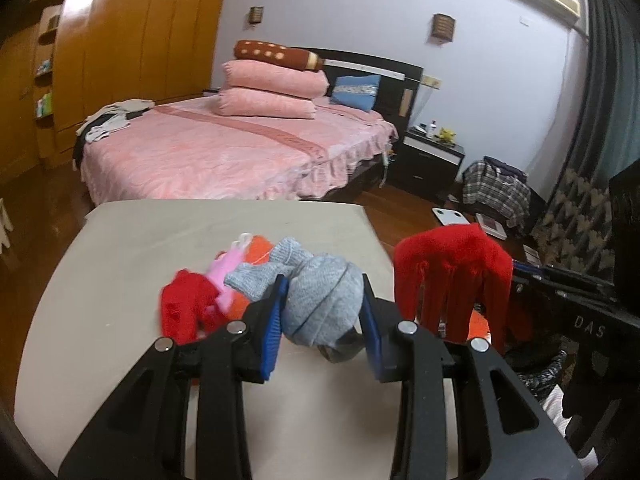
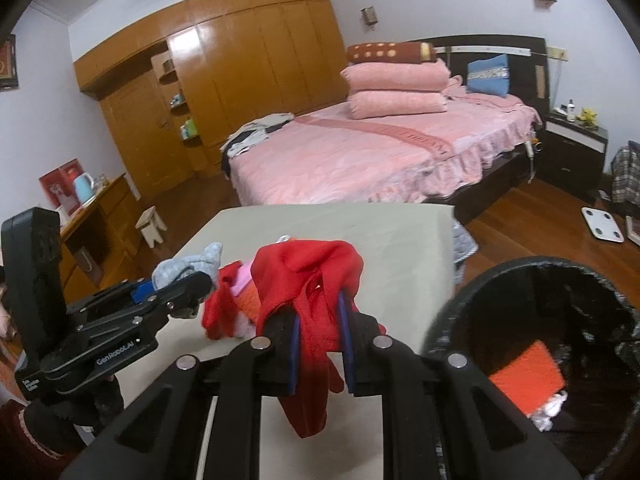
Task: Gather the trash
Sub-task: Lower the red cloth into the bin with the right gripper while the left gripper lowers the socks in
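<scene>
two red gloves [image 1: 452,276], one grey sock [image 1: 320,300], perhaps one bin [image 2: 532,280].

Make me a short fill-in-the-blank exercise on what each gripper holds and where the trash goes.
1. The left gripper is clamped on a rolled knitted cloth coloured ____.
2. The right gripper pinches a limp fabric glove coloured ____.
3. The black-lined round bin stands on the ____ side of the right wrist view.
4. An orange item lies inside the ____.

Missing words: grey; red; right; bin
</scene>
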